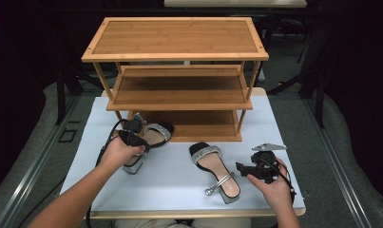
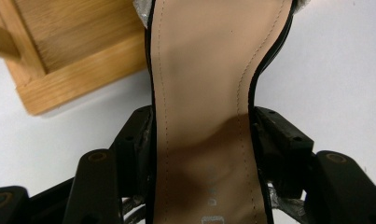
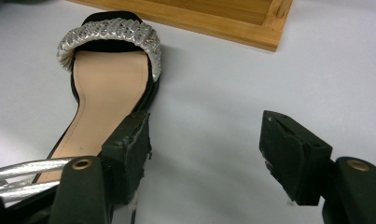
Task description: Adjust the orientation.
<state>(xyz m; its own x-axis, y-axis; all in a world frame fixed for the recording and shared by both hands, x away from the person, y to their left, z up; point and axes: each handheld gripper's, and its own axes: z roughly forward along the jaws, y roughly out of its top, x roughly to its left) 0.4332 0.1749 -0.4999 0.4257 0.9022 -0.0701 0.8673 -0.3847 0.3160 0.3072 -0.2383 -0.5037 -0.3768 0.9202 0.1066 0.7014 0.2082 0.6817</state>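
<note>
Two black sandals with silver toe straps lie on the white table [image 1: 179, 190] in front of a wooden shoe rack [image 1: 177, 85]. My left gripper [image 1: 140, 142] is shut on the left sandal [image 1: 157, 133]. In the left gripper view that gripper [image 2: 202, 135] presses its pads on both sides of the narrow waist of the beige insole [image 2: 199, 60]. The right sandal [image 1: 210, 159] lies alone, toe toward the rack. My right gripper [image 1: 246, 161] stands open just right of its heel. In the right gripper view the gripper [image 3: 213, 140] has bare table between its jaws, with the sandal [image 3: 106, 79] beside the left jaw.
The rack has three shelves, and its bottom shelf [image 1: 198, 128] sits low on the table right behind the sandals. Its corner shows close in the left gripper view [image 2: 73, 60] and in the right gripper view [image 3: 213, 18]. The table's front edge [image 1: 194, 213] is near my forearms.
</note>
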